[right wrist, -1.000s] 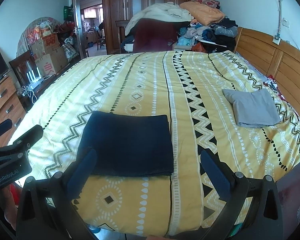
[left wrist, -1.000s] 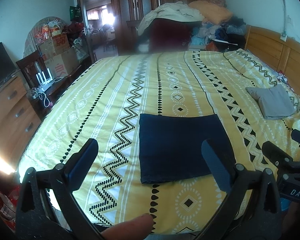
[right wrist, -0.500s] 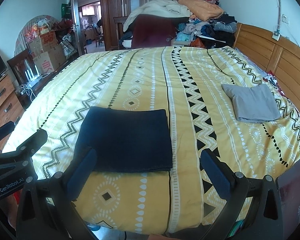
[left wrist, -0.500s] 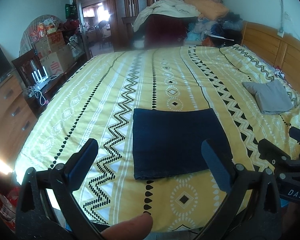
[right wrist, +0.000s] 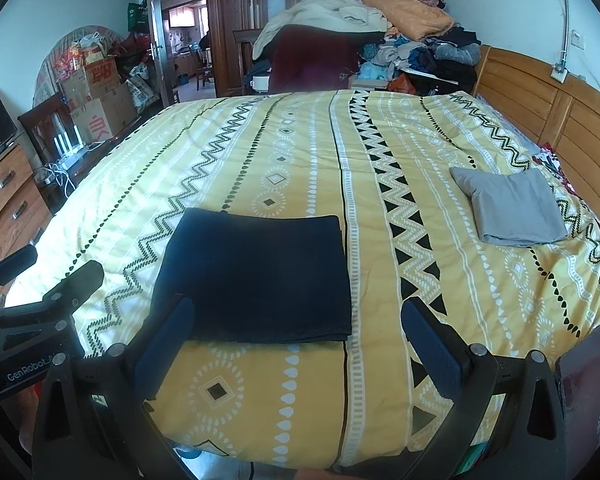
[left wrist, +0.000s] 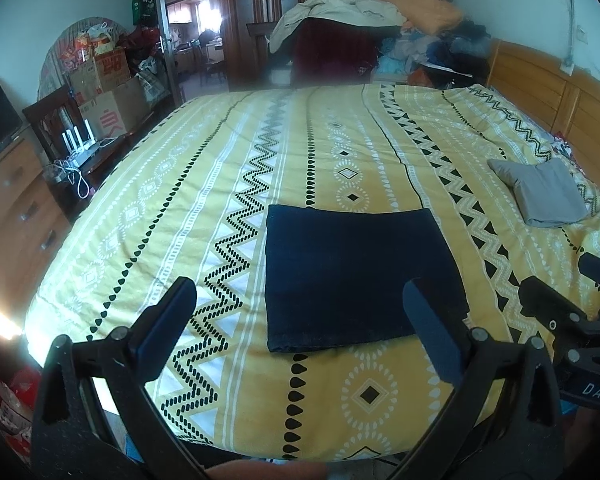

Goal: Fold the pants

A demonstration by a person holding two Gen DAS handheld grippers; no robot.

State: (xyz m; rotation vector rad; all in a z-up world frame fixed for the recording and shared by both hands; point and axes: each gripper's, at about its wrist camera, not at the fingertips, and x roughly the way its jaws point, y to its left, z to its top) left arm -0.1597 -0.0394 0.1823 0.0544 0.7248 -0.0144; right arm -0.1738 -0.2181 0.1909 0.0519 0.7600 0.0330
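The navy pants (left wrist: 360, 280) lie folded into a flat rectangle on the bed (left wrist: 228, 184), close to its near edge and roughly midway along it, resting on the yellow patterned cover. The left gripper (left wrist: 300, 312) hangs just off that near edge with its jaws spread wide, holding nothing and touching nothing. The right gripper (right wrist: 296, 328) sits beside it, jaws released equally wide and empty, clear of the cloth. A folded grey garment (right wrist: 512, 208) lies well apart from the pants, toward the right edge by the wooden headboard (right wrist: 540, 112).
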